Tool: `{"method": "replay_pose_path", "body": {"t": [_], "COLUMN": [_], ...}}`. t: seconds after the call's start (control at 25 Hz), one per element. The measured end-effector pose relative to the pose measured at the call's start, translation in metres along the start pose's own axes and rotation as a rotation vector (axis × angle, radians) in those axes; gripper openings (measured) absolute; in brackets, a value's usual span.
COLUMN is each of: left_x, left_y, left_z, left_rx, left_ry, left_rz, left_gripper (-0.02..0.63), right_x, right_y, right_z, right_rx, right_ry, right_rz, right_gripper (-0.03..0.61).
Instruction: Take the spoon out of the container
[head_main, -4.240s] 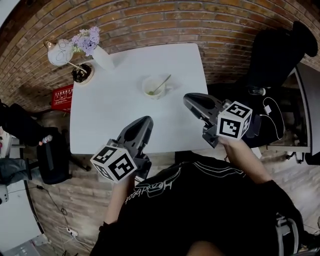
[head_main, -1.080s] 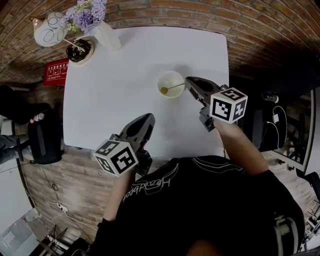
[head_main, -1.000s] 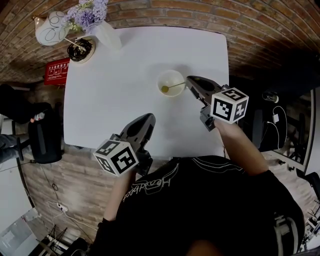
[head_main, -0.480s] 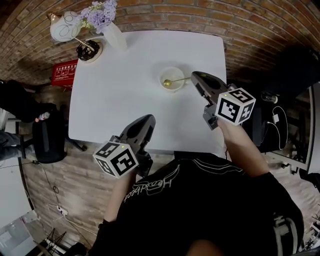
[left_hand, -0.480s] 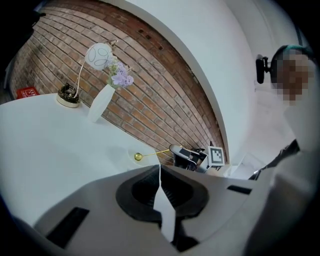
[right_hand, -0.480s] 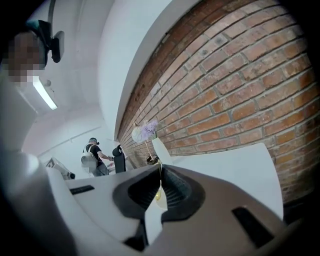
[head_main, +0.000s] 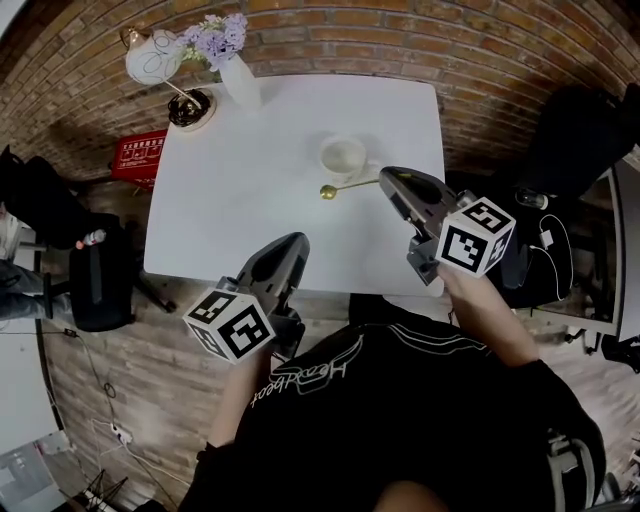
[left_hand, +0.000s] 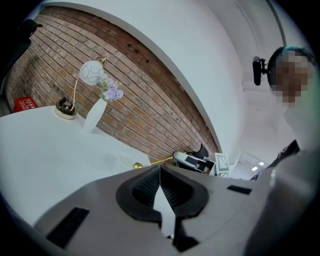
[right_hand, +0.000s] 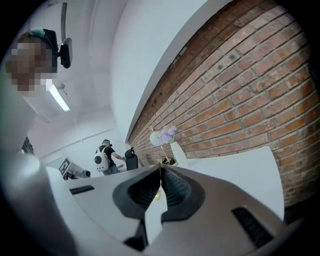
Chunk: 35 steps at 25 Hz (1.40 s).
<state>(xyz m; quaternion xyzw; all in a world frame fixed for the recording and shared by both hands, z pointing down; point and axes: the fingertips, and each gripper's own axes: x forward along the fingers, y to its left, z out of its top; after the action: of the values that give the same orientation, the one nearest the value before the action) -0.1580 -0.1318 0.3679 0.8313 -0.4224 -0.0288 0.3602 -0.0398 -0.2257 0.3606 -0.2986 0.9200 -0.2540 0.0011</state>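
A white cup (head_main: 343, 158) stands on the white table (head_main: 240, 200), right of its middle. The gold spoon (head_main: 345, 187) is outside the cup, over the table just on the near side of it, bowl end to the left. My right gripper (head_main: 384, 178) is shut on the end of the handle; in the right gripper view the thin spoon (right_hand: 158, 189) runs between the closed jaws. The left gripper (head_main: 297, 241) hovers near the table's front edge, shut and empty. From the left gripper view the spoon (left_hand: 150, 163) shows ahead, past the closed jaws of that gripper (left_hand: 160, 168).
A white vase of purple flowers (head_main: 238, 75) and a globe lamp (head_main: 153, 57) on a dark round base (head_main: 190, 108) stand at the table's far left corner. A brick wall runs behind. A black chair (head_main: 100, 290) and red box (head_main: 140, 157) sit left of the table.
The right gripper has drawn the spoon up and out of the cup and back toward me. The spoon's bowl now hangs in front of the cup. The left gripper has stayed put.
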Motion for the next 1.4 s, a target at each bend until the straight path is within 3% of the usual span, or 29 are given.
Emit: {"method": "replay_pose_path", "body": {"t": [0.4,0.68,1.4], "left_x": [-0.018,-0.014,0.013], "left_y": [-0.028,-0.035,-0.032], "left_z": [-0.001,-0.006,0.003], "left_rx": [0.075,0.076,0.077], "left_ry": [-0.023,-0.010,0.003], "left_rz": [-0.023,-0.037,-0.055], "left_gripper": [0.009,0.009,0.008], "right_x": [-0.039,-0.049,-0.044], "right_y": [0.052,0.048,0.027], "right_z": [-0.021,-0.023,-0.014], "right_rx": [-0.031,0.030,0.021], "right_ry": [0.017,-0.004,-0.015], "right_rz": [0.069,0.087,0.076], "right_gripper": [-0.002,-0.002,-0.002]}}
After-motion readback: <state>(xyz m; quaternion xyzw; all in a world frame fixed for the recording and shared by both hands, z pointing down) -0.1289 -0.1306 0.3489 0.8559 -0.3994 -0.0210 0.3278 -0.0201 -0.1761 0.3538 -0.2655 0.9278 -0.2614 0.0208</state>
